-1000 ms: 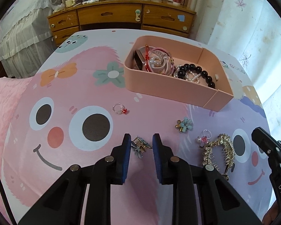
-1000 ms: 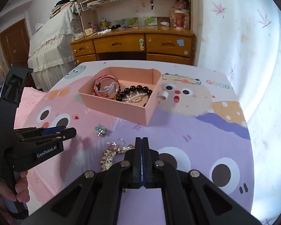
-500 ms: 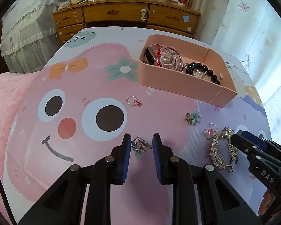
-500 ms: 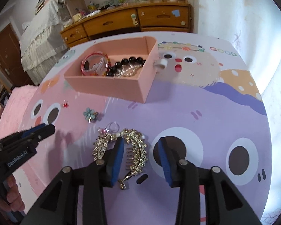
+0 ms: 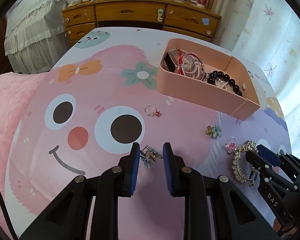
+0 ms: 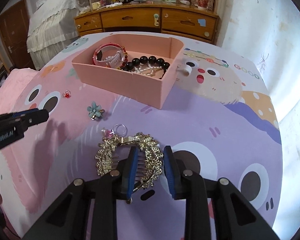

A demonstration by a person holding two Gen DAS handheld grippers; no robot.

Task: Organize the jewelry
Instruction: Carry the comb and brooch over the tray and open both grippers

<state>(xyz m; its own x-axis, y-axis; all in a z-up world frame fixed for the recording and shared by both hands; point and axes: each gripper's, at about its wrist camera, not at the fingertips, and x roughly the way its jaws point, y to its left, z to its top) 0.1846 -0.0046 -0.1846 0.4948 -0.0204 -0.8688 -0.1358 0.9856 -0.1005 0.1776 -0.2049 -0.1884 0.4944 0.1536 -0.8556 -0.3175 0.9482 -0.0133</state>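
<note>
My left gripper (image 5: pixel 151 150) is shut on a small blue flower hair clip (image 5: pixel 148 157), held just over the cartoon tablecloth. The right gripper (image 6: pixel 150 154) points down over a gold leaf-shaped hair comb (image 6: pixel 108 154). Its jaws are closing with the comb's right arc between them, and a sliver of gap still shows at the pads. The left wrist view also shows that gripper (image 5: pixel 256 153) at the comb (image 5: pixel 238 166). A pink box (image 5: pixel 194 96) behind holds a watch, bangles and a black bead bracelet (image 6: pixel 146 61).
Loose on the cloth lie a red-stone ring (image 5: pixel 153 111), a teal flower brooch (image 5: pixel 215 131) and a pink-stone ring (image 5: pixel 231 146) beside the comb. A wooden dresser (image 5: pixel 130 12) stands past the table's far edge, a bed (image 5: pixel 30 20) to the left.
The right gripper went from shut to open, sank over the gold comb, and its jaws have narrowed around the comb's right arc. The left gripper kept the flower clip.
</note>
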